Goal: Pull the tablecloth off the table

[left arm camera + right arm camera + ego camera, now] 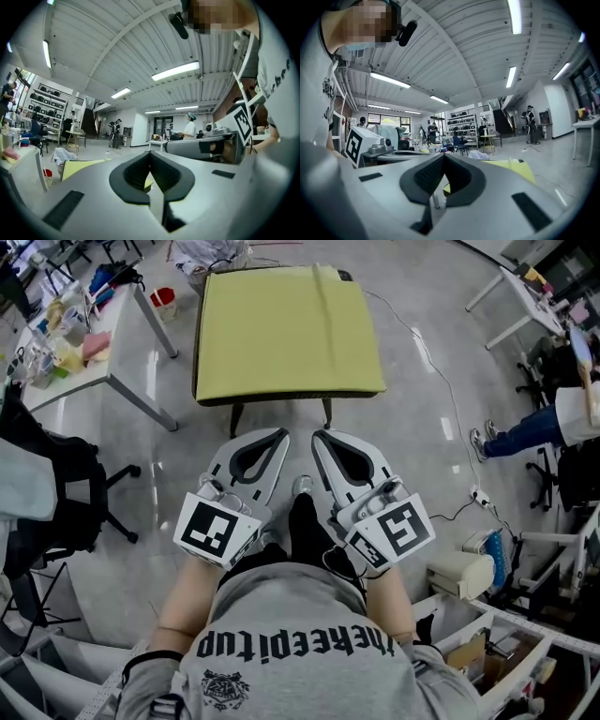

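**Mia:** Where is the tablecloth?

**Ben:** The yellow tablecloth (286, 329) lies flat on the small table (234, 416). It covers the whole top. Only two dark legs show under the near edge.

**Mia:** And the grippers?

**Ben:** The left gripper (279, 434) and the right gripper (319, 437) sit side by side just in front of the table. Both point at it.

**Mia:** Do they hold the cloth?

**Ben:** No. Each one has its jaws pressed together, with nothing between them. In each gripper view a bit of yellow peeks through the hole behind the tips, but that is the cloth farther off.

**Mia:** Do the tips touch it?

**Ben:** They look a little apart from the near edge, but from above it is hard to be sure.

**Mia:** What else is there?

**Ben:** A white table (131, 367) with small things on it stands to the left. A black chair (56, 493) is near it.
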Demonstrator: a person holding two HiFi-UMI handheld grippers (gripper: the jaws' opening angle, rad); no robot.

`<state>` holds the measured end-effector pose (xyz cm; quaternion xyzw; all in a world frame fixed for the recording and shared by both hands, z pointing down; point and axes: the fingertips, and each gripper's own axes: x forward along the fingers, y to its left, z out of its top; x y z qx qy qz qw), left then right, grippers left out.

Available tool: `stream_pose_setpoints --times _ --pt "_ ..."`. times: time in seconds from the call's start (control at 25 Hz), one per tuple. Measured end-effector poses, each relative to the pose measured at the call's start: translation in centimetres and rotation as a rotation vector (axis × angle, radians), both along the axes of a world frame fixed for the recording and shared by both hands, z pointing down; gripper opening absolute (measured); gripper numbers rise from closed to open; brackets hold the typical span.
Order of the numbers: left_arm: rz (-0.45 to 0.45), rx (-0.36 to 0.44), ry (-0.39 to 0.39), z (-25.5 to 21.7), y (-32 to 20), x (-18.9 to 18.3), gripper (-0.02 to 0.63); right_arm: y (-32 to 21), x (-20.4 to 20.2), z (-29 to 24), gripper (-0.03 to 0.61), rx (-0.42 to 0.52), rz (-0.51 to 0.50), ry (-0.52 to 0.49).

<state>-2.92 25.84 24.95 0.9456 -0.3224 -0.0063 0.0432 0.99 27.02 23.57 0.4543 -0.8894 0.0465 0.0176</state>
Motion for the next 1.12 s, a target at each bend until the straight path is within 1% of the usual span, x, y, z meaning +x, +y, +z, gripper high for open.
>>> stream_pose_setpoints --times 0.24,0.52,0.76,1.12 --pt "-0.046 -0.003 -0.002 -0.3 -4.0 0.8 0.014 -4.2 1.2 -0.4 0.011 0.003 -0.034 -0.017" --pt "-0.113 -0.011 -0.007 -0.3 -8.9 1.9 0.014 -9.4 2.1 -0.4 0.011 -0.014 -0.100 -0.011" --pt "-0.178 -0.029 -0.003 -0.1 -12.4 2.3 0.014 -13.2 2.9 0.0 0.011 -0.027 -0.150 -0.013" --pt "-0.285 -0.028 0.002 -0.2 -17.3 3.2 0.014 -18.4 3.8 0.2 0.011 -0.033 -0.250 -0.021"
